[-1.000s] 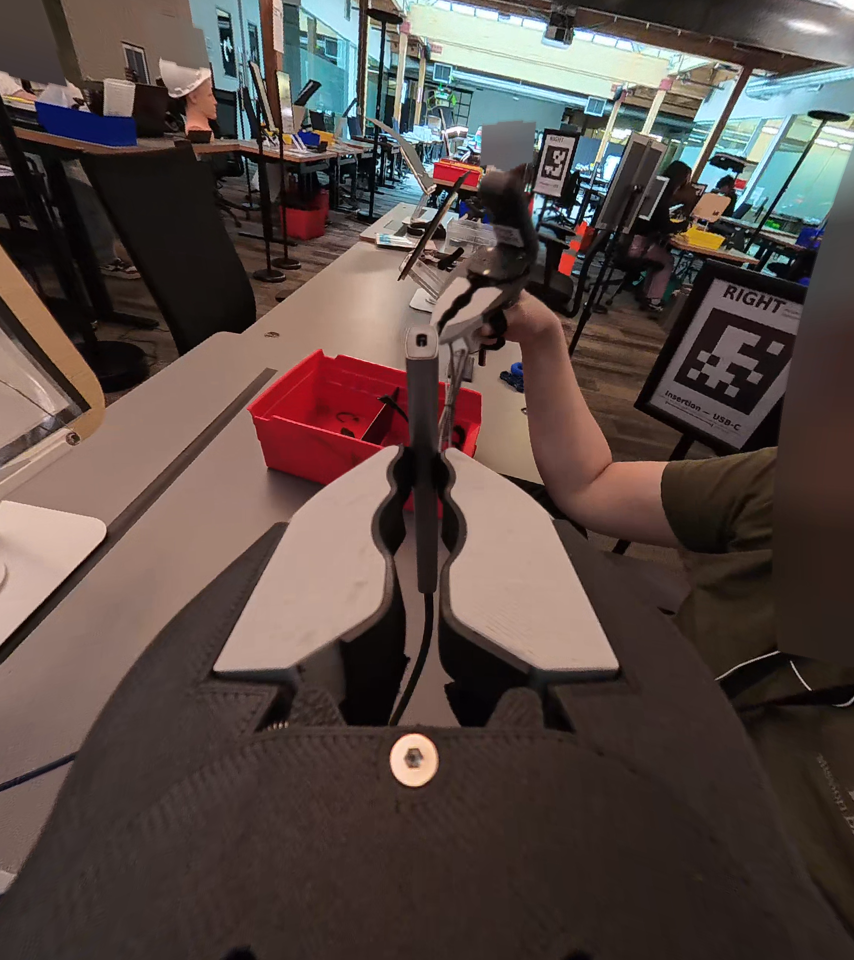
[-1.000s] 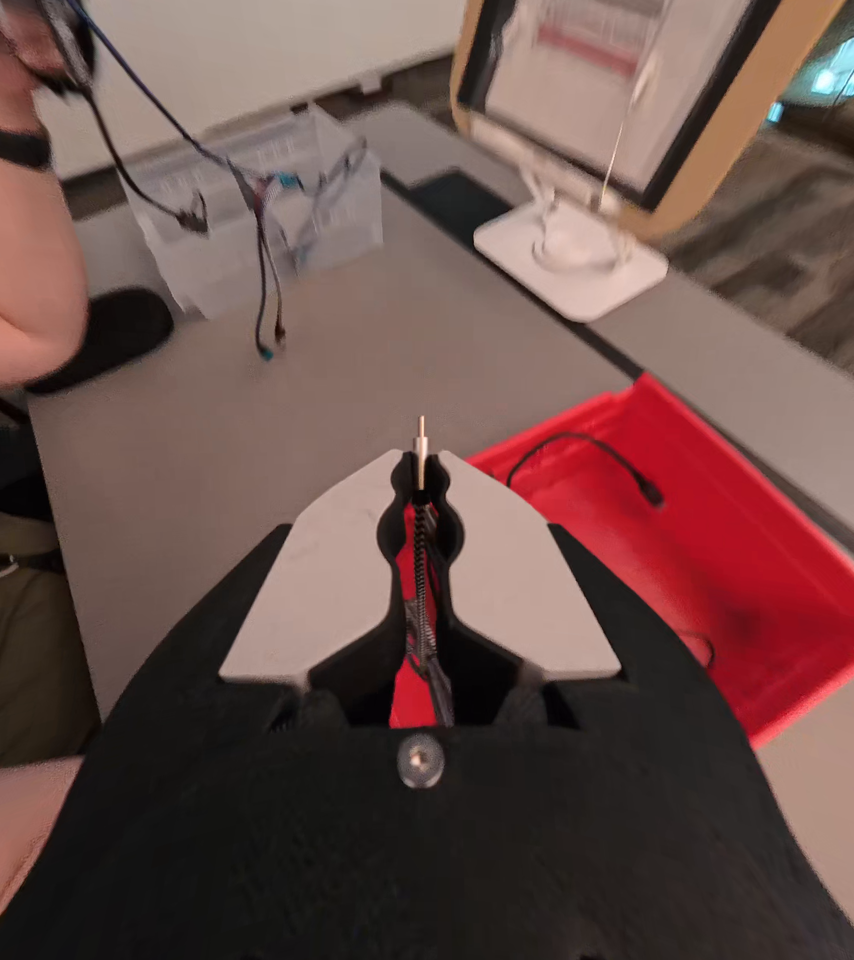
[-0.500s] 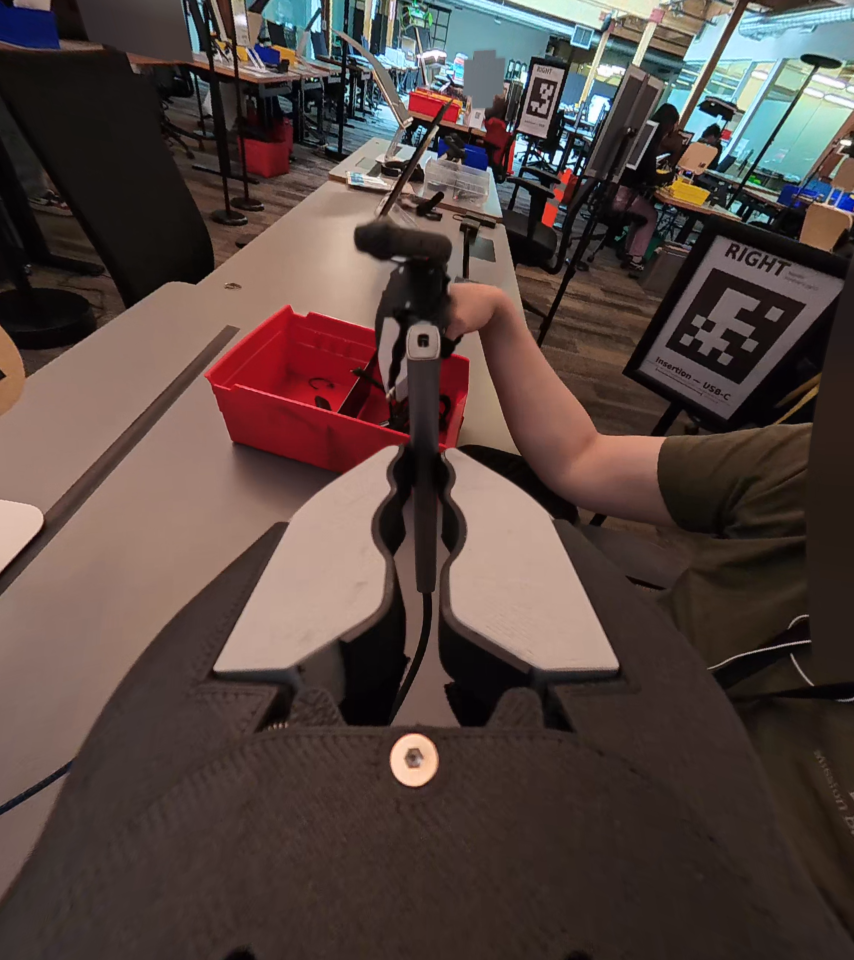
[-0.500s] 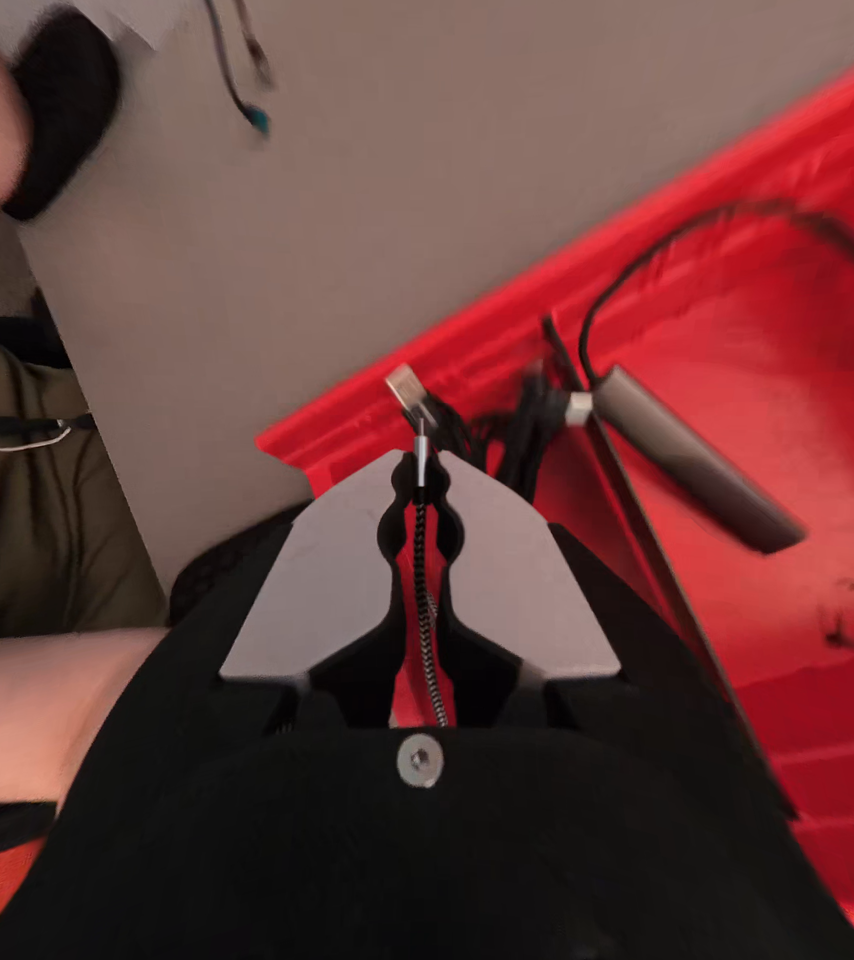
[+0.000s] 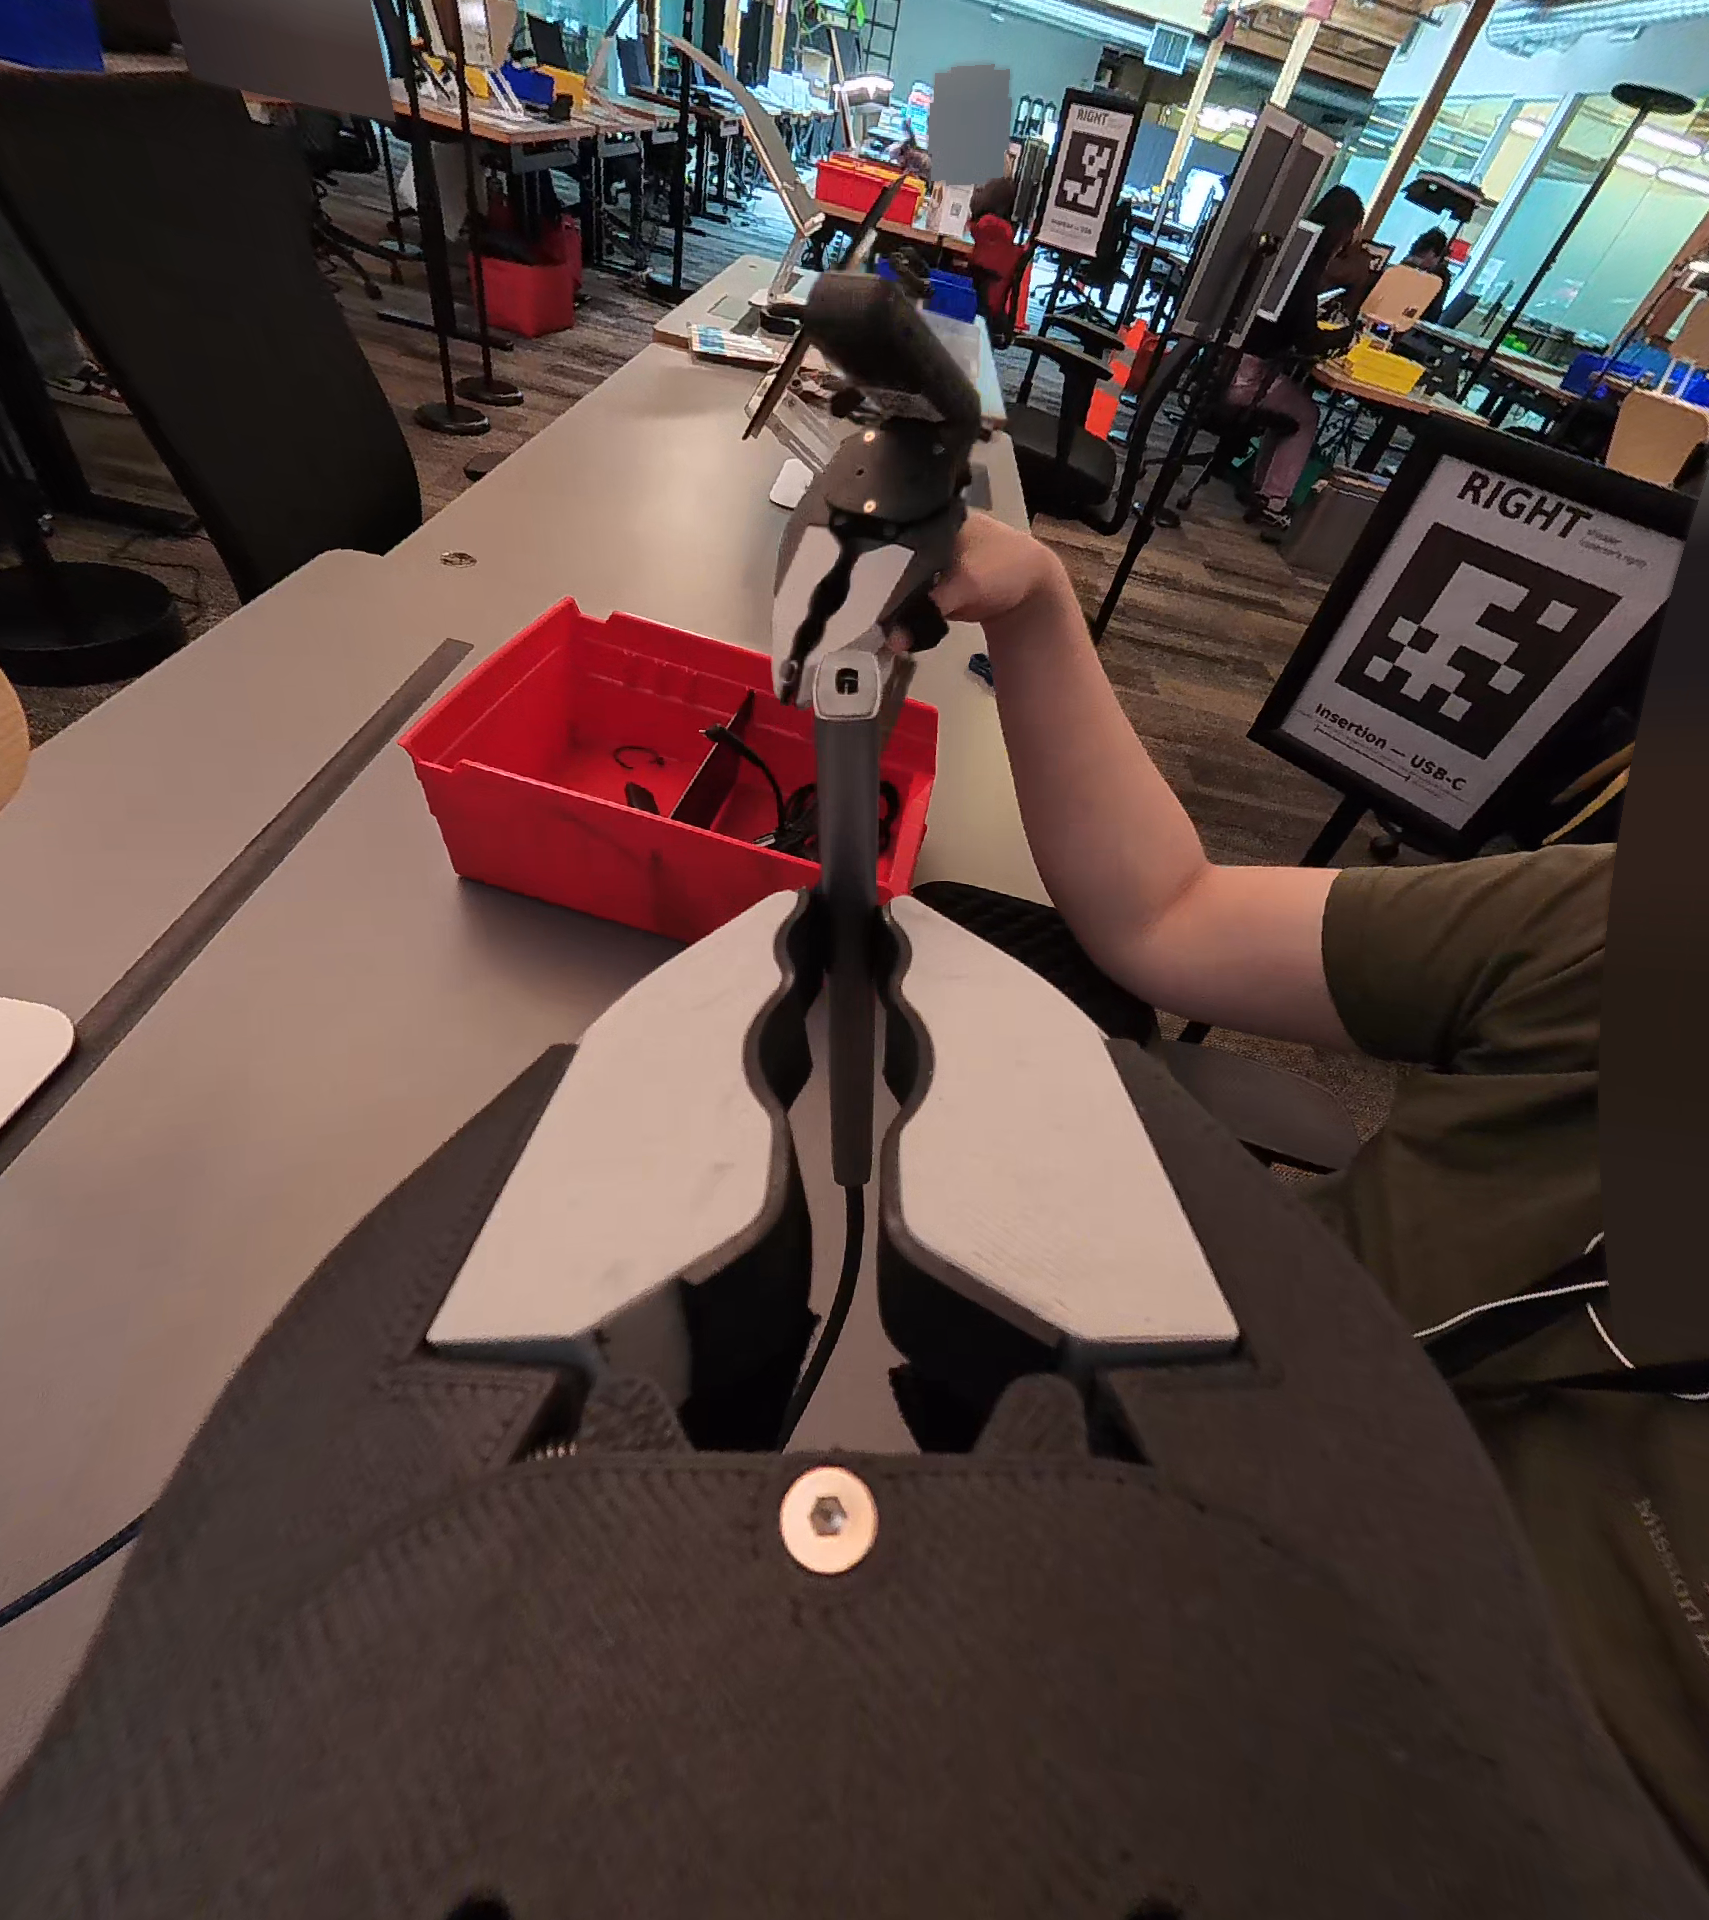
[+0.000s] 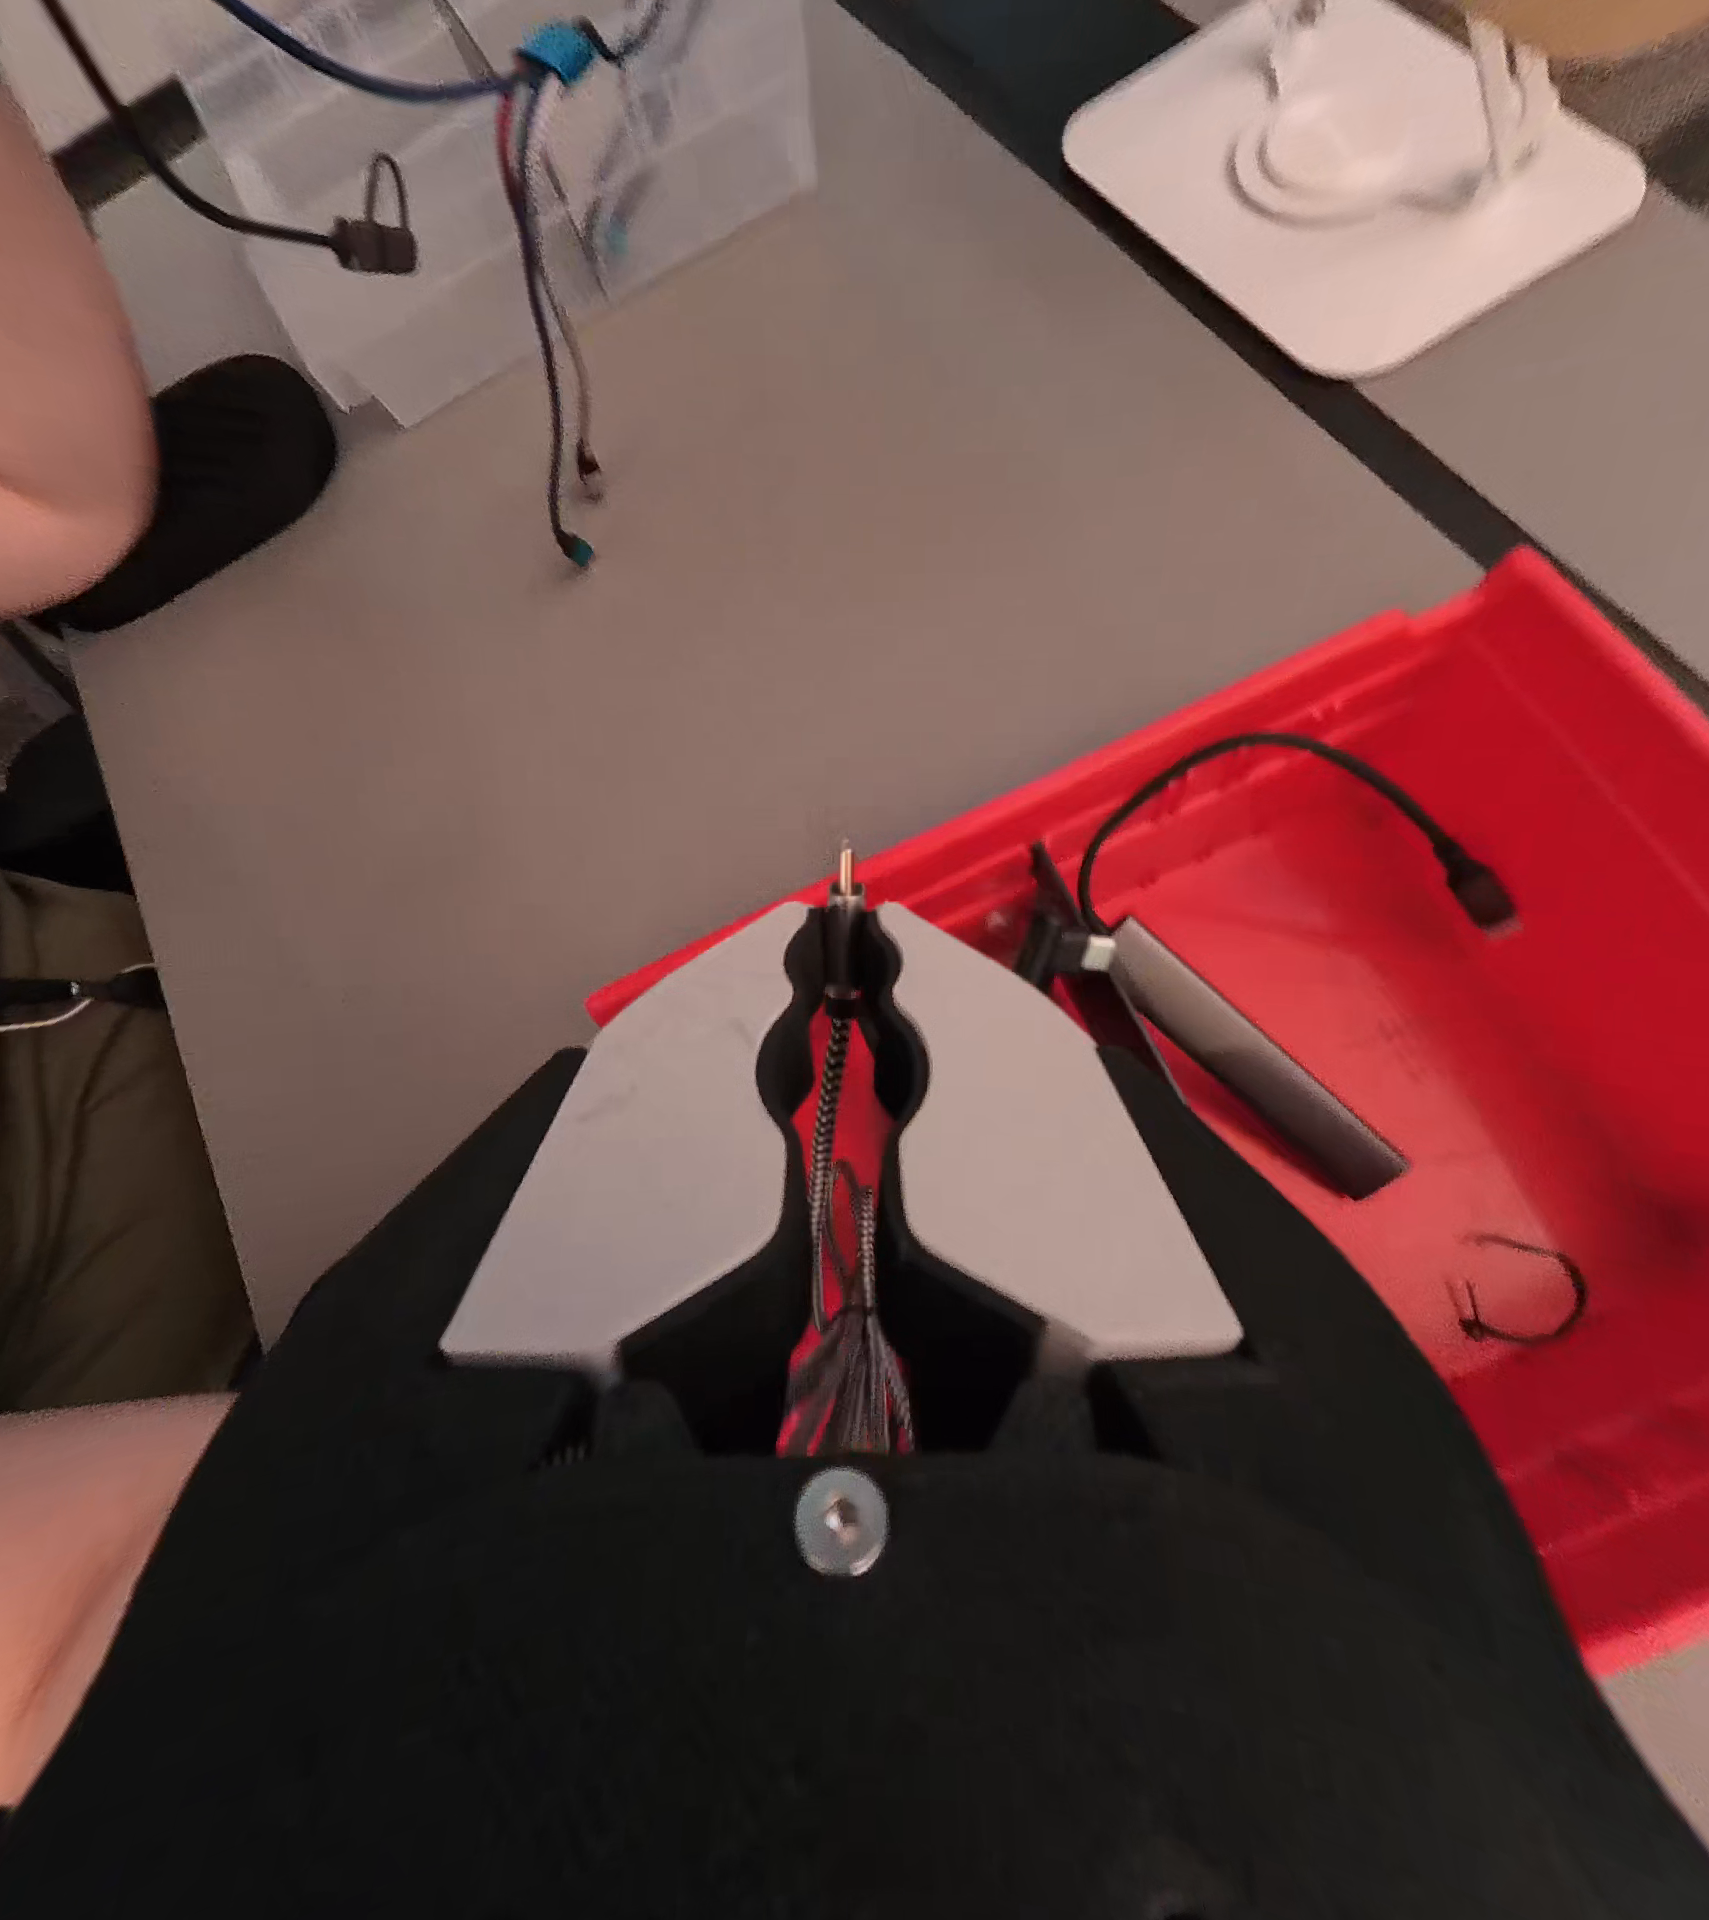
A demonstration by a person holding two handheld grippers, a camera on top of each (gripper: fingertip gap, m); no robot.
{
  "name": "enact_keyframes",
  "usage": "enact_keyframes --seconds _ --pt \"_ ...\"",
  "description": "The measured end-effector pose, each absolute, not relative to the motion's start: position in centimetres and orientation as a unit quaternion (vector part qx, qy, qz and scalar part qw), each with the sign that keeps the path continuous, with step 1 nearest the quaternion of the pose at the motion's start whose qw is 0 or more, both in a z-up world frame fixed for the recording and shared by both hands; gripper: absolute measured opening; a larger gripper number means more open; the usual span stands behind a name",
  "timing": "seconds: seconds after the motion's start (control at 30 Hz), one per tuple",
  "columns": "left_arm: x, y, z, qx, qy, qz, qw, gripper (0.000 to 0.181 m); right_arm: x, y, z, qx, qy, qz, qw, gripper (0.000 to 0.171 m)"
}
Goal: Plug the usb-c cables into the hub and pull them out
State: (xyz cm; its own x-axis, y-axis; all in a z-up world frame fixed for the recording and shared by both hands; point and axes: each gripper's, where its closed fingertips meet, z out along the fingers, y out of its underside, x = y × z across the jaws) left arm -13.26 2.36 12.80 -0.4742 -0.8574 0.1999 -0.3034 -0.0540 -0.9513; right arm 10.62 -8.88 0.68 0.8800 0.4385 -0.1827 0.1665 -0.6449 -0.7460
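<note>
Our left gripper [image 5: 845, 914] clamps the grey hub [image 5: 848, 831] mid-frame; the right gripper [image 6: 845, 914] pinches a braided USB-C cable [image 6: 834, 1049]. Insertion seems next: align plug with port.

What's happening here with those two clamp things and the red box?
A person holds a hand-held gripper in each hand. The left hand-held gripper is shut on a slim grey hub, held upright. The right hand-held gripper is shut on a braided cable, its plug tip sticking out, above a red bin holding a second hub. The plug isn't in the held hub yet.
</note>
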Motion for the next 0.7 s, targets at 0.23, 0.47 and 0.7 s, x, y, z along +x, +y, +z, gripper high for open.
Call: enact_keyframes --seconds 0.23,0.47,0.7 --pt "-12.9 2.4 12.4 -0.455 0.645 -0.566 0.238 0.009 9.4 -8.1 5.2 -0.844 -0.203 0.132 0.479 0.007" --pt "-12.7 2.3 12.2 -0.456 0.647 -0.564 0.235 0.009 8.3 -8.7 6.0 -0.84 -0.223 0.109 0.482 0.007" --pt "-12.2 2.0 11.6 -0.458 0.652 -0.56 0.229 0.009 15.6 -10.7 -5.0 -0.956 -0.084 0.086 0.266 0.009"
